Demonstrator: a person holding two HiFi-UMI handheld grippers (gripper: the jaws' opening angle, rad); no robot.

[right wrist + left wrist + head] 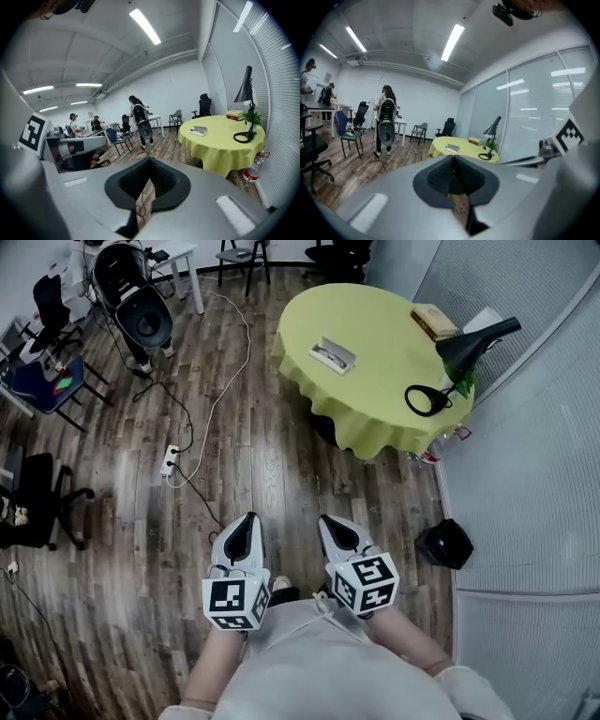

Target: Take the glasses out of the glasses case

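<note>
— Where's the glasses case (339, 357)?
— On the round counter (394, 418), on its yellow-green cloth. It lies open with the glasses (325, 352) seemingly inside, well apart from both tools. A black lamp (464, 351) and a book (433, 321) sit towards the counter's edge by the blinds.
— And the tools?
— The left tool (244, 532) and right tool (339, 531) are side by side over the wooden floor (272, 465), each with its jaws together on nothing.
— And on the floor?
— A power strip (170, 461) with cables, an office chair (42, 498), and a black bag (445, 543).
</note>
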